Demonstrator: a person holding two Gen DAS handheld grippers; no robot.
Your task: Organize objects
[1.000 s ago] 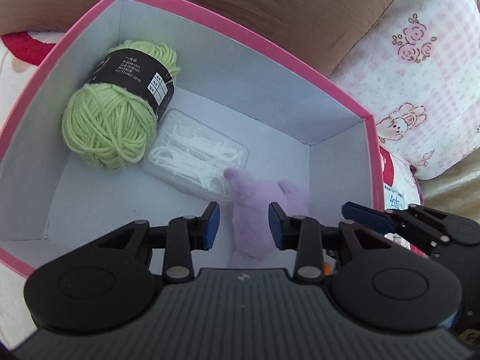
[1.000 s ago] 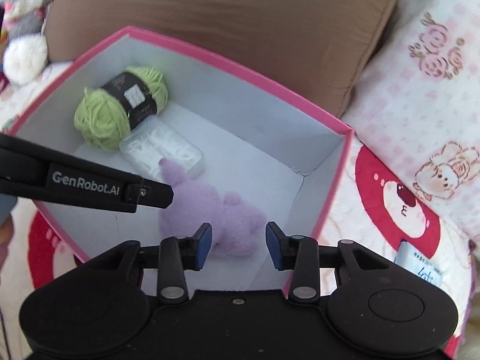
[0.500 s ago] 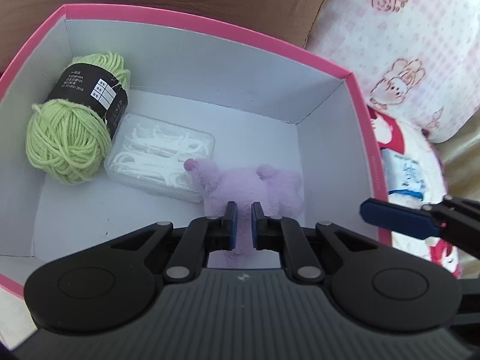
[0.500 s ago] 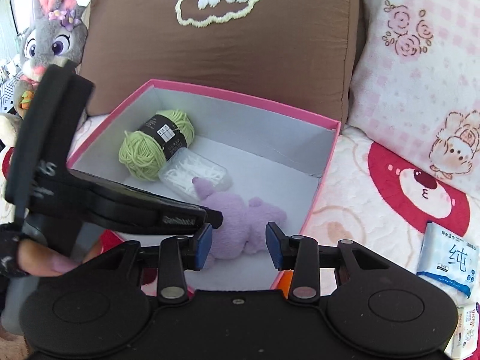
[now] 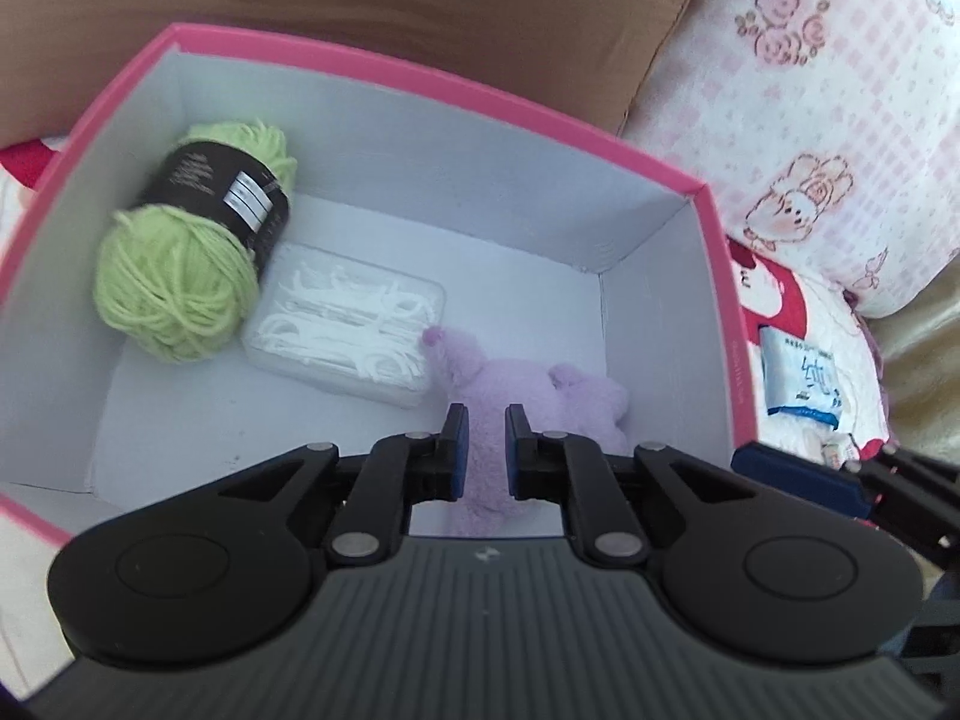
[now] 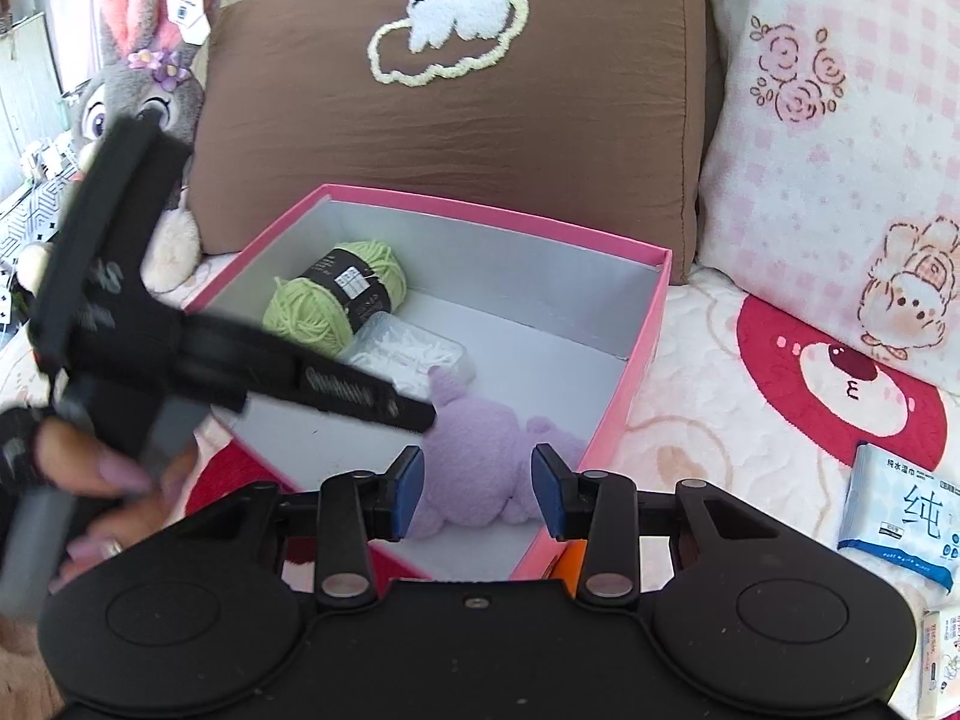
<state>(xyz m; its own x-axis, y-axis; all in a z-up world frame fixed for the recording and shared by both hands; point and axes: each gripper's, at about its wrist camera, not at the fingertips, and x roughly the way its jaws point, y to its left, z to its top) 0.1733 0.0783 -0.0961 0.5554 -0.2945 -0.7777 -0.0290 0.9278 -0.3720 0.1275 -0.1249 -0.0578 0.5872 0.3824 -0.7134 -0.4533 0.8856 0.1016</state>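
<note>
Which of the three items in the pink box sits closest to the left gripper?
The purple plush toy, lying right ahead of the left gripper. The floss-pick case and green yarn ball sit farther back.

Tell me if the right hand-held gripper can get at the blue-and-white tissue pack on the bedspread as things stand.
Probably yes. The tissue pack lies in the open on the bedspread, outside the pink box, to the right of the right hand-held gripper, with nothing between them.

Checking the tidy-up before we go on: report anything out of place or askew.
The wipes pack and a smaller packet lie loose on the blanket, outside the pink box. Inside it, the yarn, floss-pick case and purple plush sit crowded together; nothing is spilled or damaged.
</note>
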